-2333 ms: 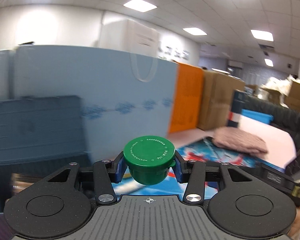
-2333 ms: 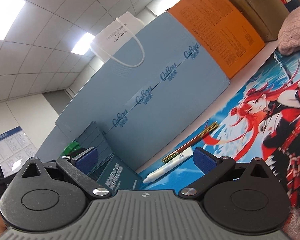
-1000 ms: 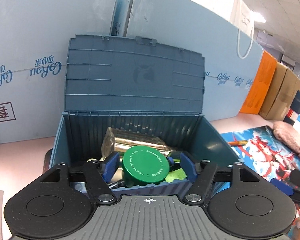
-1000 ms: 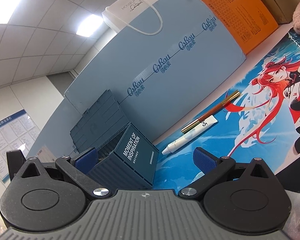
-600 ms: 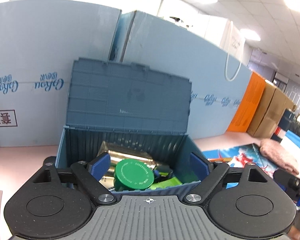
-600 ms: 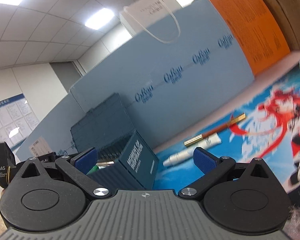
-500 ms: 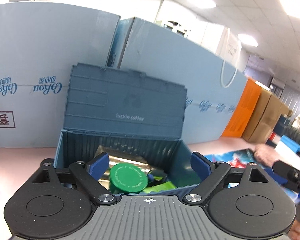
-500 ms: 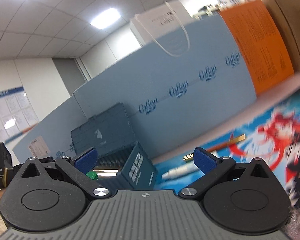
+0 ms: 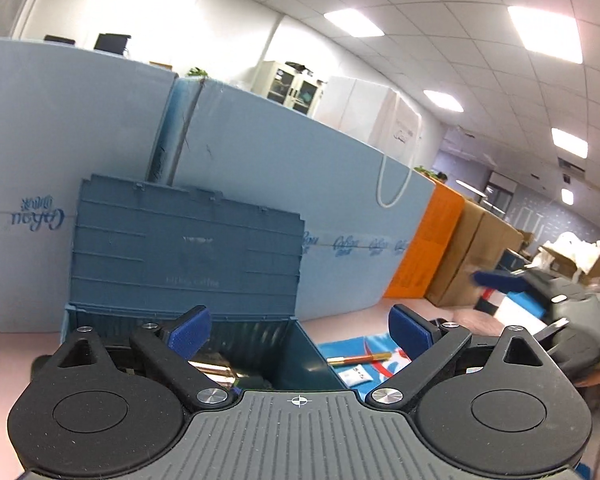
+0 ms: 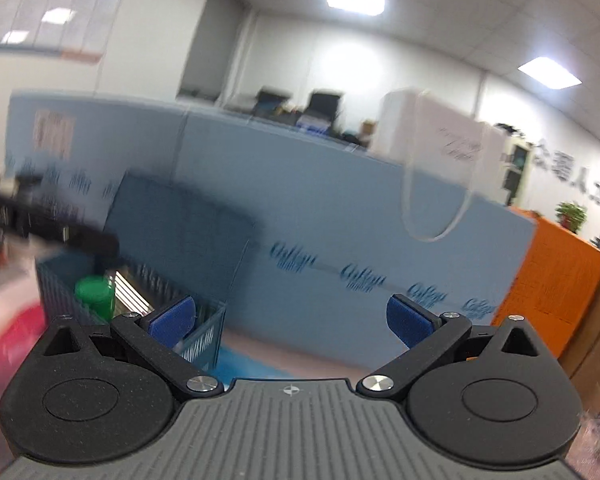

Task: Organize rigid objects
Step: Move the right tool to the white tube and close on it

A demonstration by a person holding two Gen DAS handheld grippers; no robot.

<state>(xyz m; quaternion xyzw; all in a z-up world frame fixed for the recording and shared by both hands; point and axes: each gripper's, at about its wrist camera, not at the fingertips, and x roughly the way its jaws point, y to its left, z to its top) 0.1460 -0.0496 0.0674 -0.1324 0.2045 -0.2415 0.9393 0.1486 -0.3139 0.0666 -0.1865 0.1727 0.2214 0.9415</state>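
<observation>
Left tool (image 9: 298, 330): jaws spread wide, nothing between them, poised just above the near rim of the box (image 9: 304, 354). Right tool (image 10: 290, 318): also spread wide and empty; its view is badly motion-blurred.

Task items: green jar (image 10: 94, 294) sits inside the box, seen only from the right wrist view; from the left it is hidden behind the tool body. A gold pack (image 9: 214, 370) lies in the box too. Pen (image 9: 358, 358) and white tube (image 9: 356, 374) lie on the mat (image 9: 340, 350), just right of the box, not yet stored.

Risks, as judged:
- Lid (image 9: 186, 246) stands upright, apparently resting against the blue board (image 9: 292, 184). A knock from either tool could tip it shut onto the contents or onto a tool.
- Left tool is close to the box wall; moving sideways toward the pen could catch the rim and shift the box.
- Pen is thin and round; a pinch off its axis would likely roll it away. Tube lies close beside it, so a wide grasp may take both or push one off.
- The right view's blur suggests fast motion; a fast approach to the mat risks an overshoot.

Surface: pinkish tabletop (image 9: 4, 346) with a printed mat over its right part.

Room: open office, tiled ceiling with panel lights, blue boards behind the box, a white bag (image 9: 384, 120) above them, orange panel (image 9: 428, 244) and cartons (image 9: 474, 258) to the right.
</observation>
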